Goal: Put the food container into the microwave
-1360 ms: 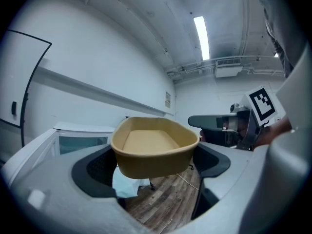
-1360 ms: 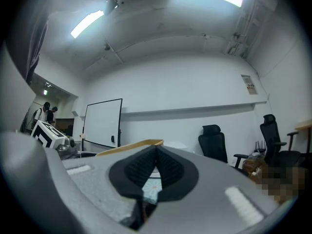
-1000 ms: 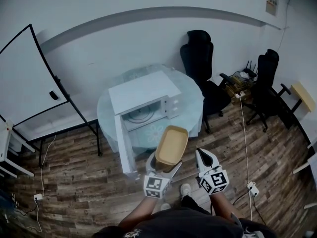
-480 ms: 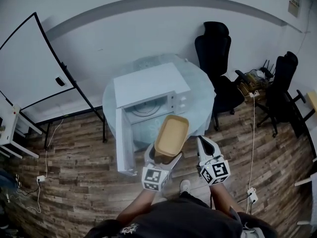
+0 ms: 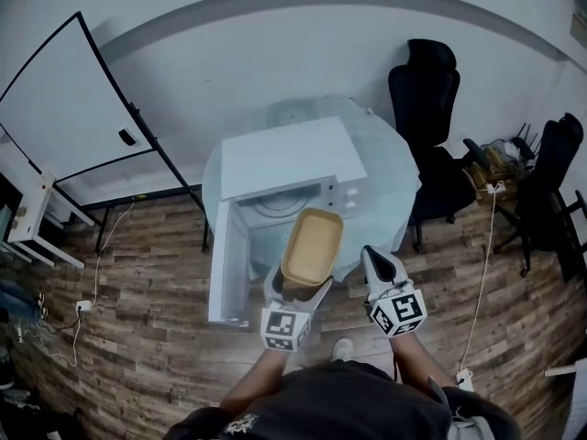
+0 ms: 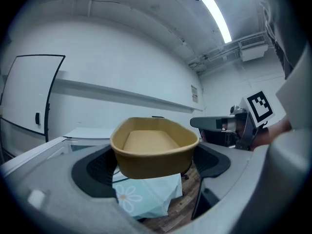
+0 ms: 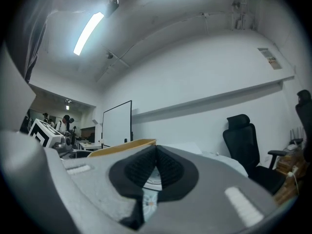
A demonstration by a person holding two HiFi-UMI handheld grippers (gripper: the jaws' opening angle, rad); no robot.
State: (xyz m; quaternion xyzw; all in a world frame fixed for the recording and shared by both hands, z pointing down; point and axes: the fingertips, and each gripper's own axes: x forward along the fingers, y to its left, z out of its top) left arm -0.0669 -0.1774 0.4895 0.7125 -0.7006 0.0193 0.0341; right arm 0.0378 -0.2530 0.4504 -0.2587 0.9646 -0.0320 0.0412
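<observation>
Two grippers are held out above the wooden floor (image 5: 138, 337), in front of a round table (image 5: 390, 168). The left gripper (image 5: 301, 291) pinches the near end of the tan food container (image 5: 312, 246) between its jaws and holds it level in the air, just in front of the open white microwave (image 5: 289, 159) and still outside it. The microwave's door (image 5: 229, 264) hangs open to the left. The right gripper (image 5: 376, 259) sits just beside the container, its jaws pressed together on nothing. Black office chairs (image 5: 431, 90) stand right of the table and a whiteboard (image 5: 64, 108) stands at the left
</observation>
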